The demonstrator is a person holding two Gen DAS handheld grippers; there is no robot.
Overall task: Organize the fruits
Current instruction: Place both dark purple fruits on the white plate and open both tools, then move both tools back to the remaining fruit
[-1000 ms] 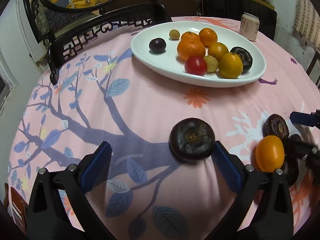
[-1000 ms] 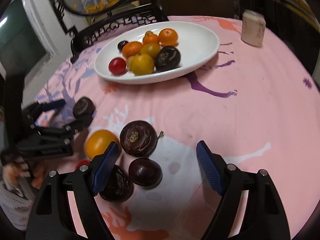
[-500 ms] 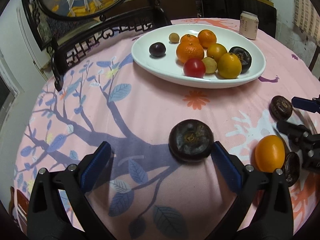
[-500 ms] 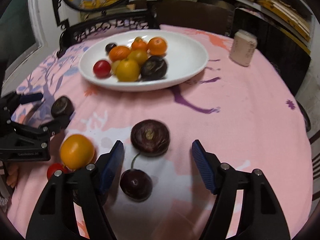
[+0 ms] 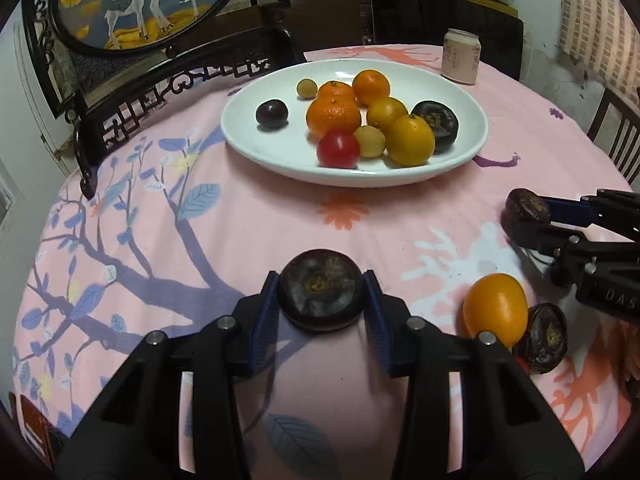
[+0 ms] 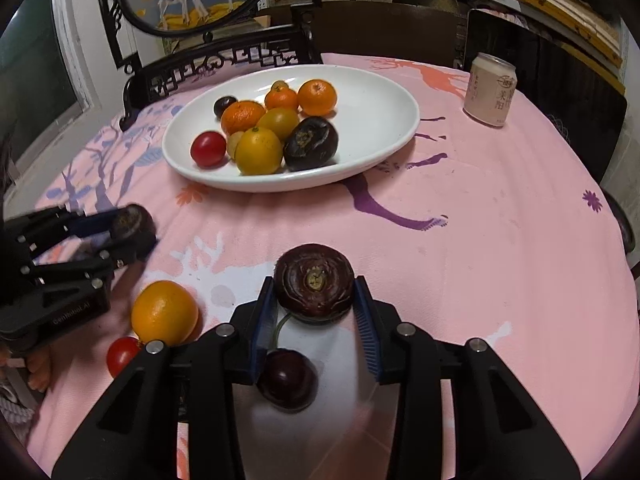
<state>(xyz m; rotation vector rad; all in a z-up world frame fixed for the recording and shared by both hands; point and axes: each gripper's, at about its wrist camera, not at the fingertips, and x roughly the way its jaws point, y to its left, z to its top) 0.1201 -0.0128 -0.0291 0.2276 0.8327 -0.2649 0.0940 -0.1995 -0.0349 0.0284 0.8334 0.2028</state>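
Observation:
My left gripper (image 5: 321, 304) is closing, and its blue pads press on both sides of a flat dark brown fruit (image 5: 320, 292) that rests on the pink cloth. My right gripper (image 6: 314, 300) is closing the same way on a second dark brown fruit (image 6: 314, 280). A dark cherry (image 6: 287, 378) lies further back between the right fingers, untouched. Behind both stands the white plate (image 5: 248, 136) (image 6: 380, 120), holding several oranges, a red tomato, a plum and one dark brown fruit. Each view shows the other gripper at its edge with its fruit.
Loose between the grippers lie an orange (image 6: 165, 312), a small red tomato (image 6: 122, 356) and another dark fruit (image 5: 546, 338). A pale drink can (image 6: 490, 94) stands at the back right. Dark carved chairs ring the far edge of the round table.
Both grippers have closed from wide open onto the dark fruits in front of them. Neither hand has shifted much.

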